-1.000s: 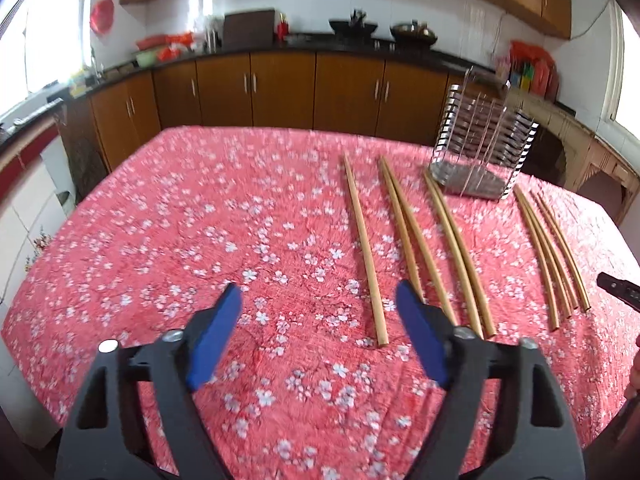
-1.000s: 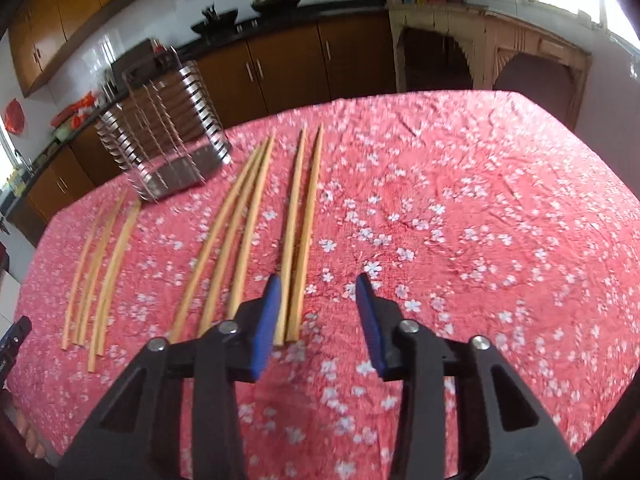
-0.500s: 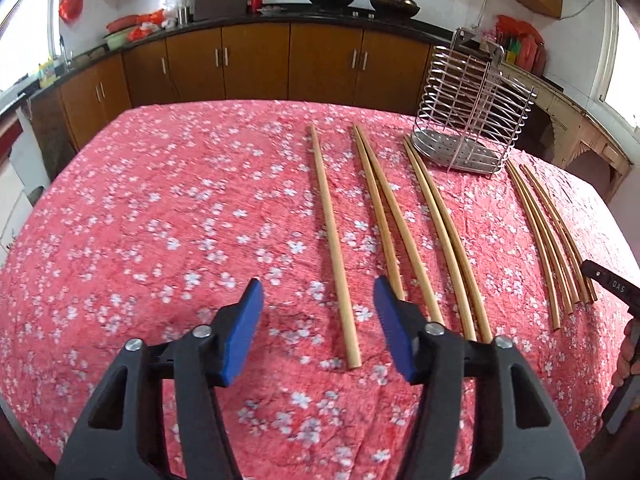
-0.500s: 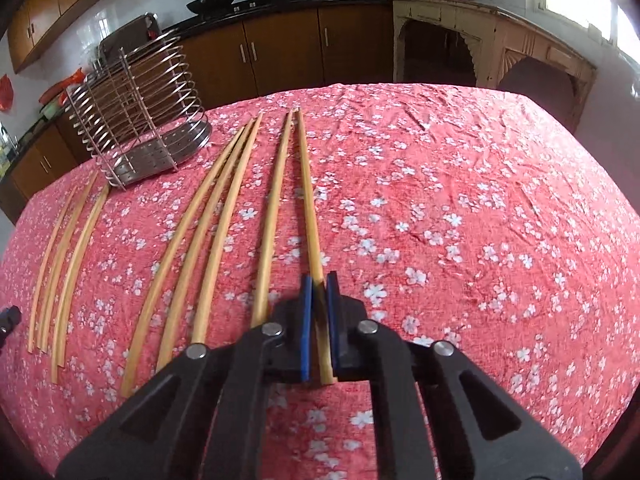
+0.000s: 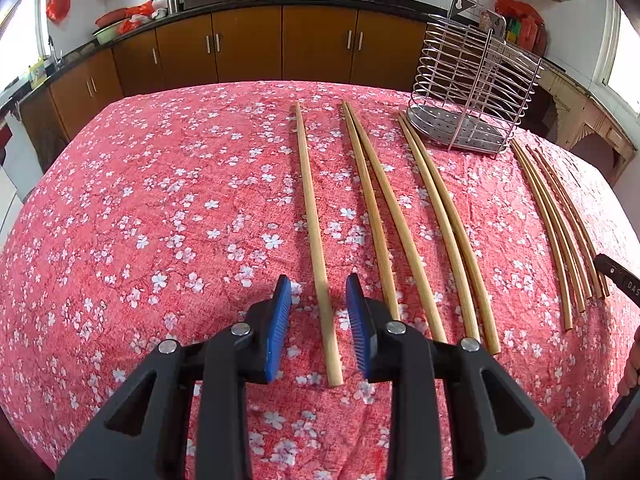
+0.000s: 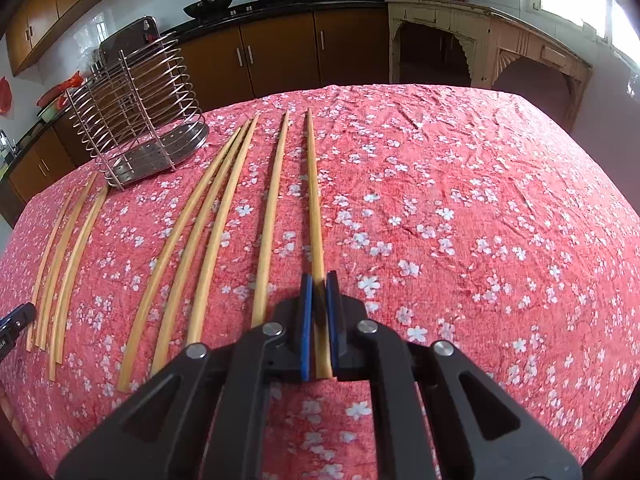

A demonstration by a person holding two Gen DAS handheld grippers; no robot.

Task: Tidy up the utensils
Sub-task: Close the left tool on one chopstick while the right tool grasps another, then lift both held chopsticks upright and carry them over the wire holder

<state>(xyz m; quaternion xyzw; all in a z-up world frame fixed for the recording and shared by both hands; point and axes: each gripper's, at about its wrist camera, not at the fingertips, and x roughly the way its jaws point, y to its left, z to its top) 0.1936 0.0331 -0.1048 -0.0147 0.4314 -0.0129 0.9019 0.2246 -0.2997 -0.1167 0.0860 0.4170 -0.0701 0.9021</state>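
Several long wooden chopsticks lie in a row on the red flowered tablecloth. My left gripper [image 5: 319, 292] is open, its blue pads on either side of the near end of the leftmost chopstick [image 5: 312, 216], not touching it. My right gripper [image 6: 319, 292] is shut on the near end of the rightmost chopstick [image 6: 314, 184], which still rests on the cloth. A wire utensil rack [image 5: 476, 92] stands at the far side; it also shows in the right wrist view [image 6: 140, 104].
Two pairs of chopsticks [image 5: 416, 216] lie right of the left gripper. A bundle of thinner sticks [image 5: 556, 220] lies beyond. Kitchen cabinets [image 5: 280, 44] run behind the table. The tablecloth [image 6: 480, 208] stretches right of the right gripper.
My left gripper moved forward and narrowed around the leftmost chopstick's end. My right gripper closed from open onto the rightmost chopstick.
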